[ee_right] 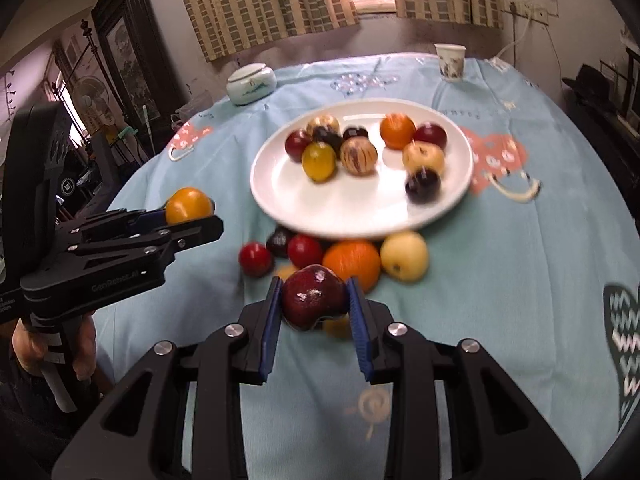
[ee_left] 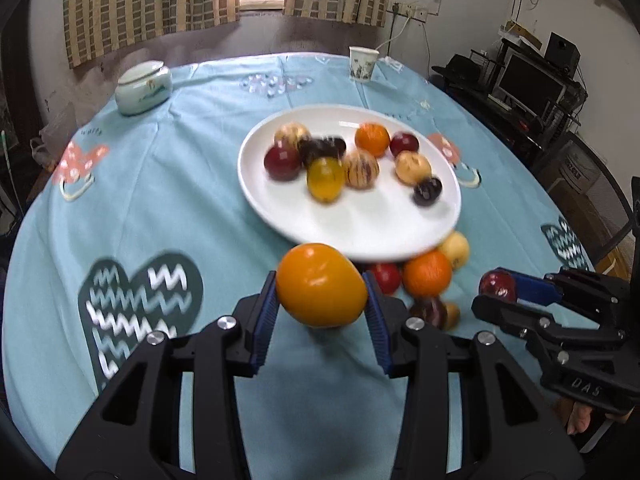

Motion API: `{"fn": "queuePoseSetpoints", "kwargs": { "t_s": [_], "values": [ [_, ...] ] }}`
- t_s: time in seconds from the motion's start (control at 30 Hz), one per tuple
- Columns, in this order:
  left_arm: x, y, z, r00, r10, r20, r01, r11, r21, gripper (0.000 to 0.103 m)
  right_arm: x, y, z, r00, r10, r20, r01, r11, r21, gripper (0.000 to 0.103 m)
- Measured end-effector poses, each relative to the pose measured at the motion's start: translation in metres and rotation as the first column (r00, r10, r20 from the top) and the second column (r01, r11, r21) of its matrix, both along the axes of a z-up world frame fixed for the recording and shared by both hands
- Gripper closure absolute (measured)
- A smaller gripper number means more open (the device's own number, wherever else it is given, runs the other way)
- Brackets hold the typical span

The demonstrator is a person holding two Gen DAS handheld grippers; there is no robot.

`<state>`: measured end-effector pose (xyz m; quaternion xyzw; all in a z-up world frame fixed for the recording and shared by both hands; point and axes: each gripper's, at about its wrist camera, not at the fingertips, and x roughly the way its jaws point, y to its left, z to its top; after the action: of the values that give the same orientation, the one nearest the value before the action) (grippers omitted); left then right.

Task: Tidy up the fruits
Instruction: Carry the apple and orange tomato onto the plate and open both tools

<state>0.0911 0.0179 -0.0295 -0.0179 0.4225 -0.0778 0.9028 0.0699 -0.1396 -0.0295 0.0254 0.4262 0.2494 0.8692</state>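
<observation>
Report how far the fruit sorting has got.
Done: nine fruits sit on the white plate. In hand: the left gripper holds a yellow-orange fruit, the right gripper a dark red fruit. Left: several fruits remain on the tablecloth, including an orange.

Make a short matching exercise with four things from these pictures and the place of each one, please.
Things:
1. yellow fruit
2. dark red fruit
3. striped fruit
4. pale apple

Places:
a. on the plate
b. in the right gripper
c. on the cloth, near the plate's rim
d. in the left gripper

Pairs: 1-d, 2-b, 3-a, 4-c
</observation>
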Motion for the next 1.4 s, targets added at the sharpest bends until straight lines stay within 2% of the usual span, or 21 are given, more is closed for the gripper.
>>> {"fn": "queuePoseSetpoints", "kwargs": {
  "t_s": [0.1,0.27,0.37,0.43,0.57,0.77,1.3,1.33,1.37,1.4],
  "values": [
    [0.034,-0.001,0.009,1.000,0.007,0.013,-0.008,1.000,0.017,0.061,0.033,0.009,0.005,1.000,-0.008,0.005,0.008,1.000,-0.012,0.070],
    [0.093,-0.002,0.011,1.000,0.025,-0.008,-0.025,0.999,0.032,0.061,0.098,0.023,0.010,1.000,-0.024,0.012,0.025,0.995,-0.095,0.071],
    [0.109,0.001,0.002,0.999,0.039,-0.028,-0.038,0.999,0.014,0.061,0.134,0.024,0.006,0.998,-0.068,0.017,0.070,0.990,-0.125,0.071],
    [0.112,0.002,-0.007,0.999,0.036,-0.034,-0.035,0.999,0.010,0.061,0.146,0.018,-0.001,0.994,-0.106,0.019,0.107,0.988,-0.114,0.071],
    [0.119,0.006,-0.018,0.998,0.032,-0.063,-0.032,0.999,-0.009,0.061,0.152,0.009,-0.014,0.993,-0.121,0.005,0.121,0.989,-0.079,0.071],
    [0.115,0.003,-0.015,0.999,0.017,-0.039,-0.018,1.000,-0.019,0.061,0.147,0.008,-0.013,0.993,-0.114,0.011,0.114,0.992,-0.056,0.071],
    [0.122,0.002,-0.022,0.997,0.051,-0.051,-0.051,0.999,-0.009,0.060,0.161,0.013,-0.015,0.989,-0.145,0.025,0.146,0.987,-0.066,0.070],
    [0.122,0.002,-0.021,0.997,0.057,-0.046,-0.057,0.998,-0.006,0.059,0.162,0.014,-0.015,0.990,-0.141,0.025,0.143,0.987,-0.068,0.070],
    [0.121,0.002,-0.020,0.997,0.063,-0.036,-0.063,0.998,-0.005,0.051,0.162,0.014,-0.015,0.990,-0.136,0.022,0.138,0.988,-0.068,0.069],
    [0.120,0.003,-0.018,0.997,0.070,-0.021,-0.070,0.998,-0.003,0.046,0.163,0.015,-0.016,0.991,-0.136,0.013,0.136,0.988,-0.069,0.063]
  ]
}}
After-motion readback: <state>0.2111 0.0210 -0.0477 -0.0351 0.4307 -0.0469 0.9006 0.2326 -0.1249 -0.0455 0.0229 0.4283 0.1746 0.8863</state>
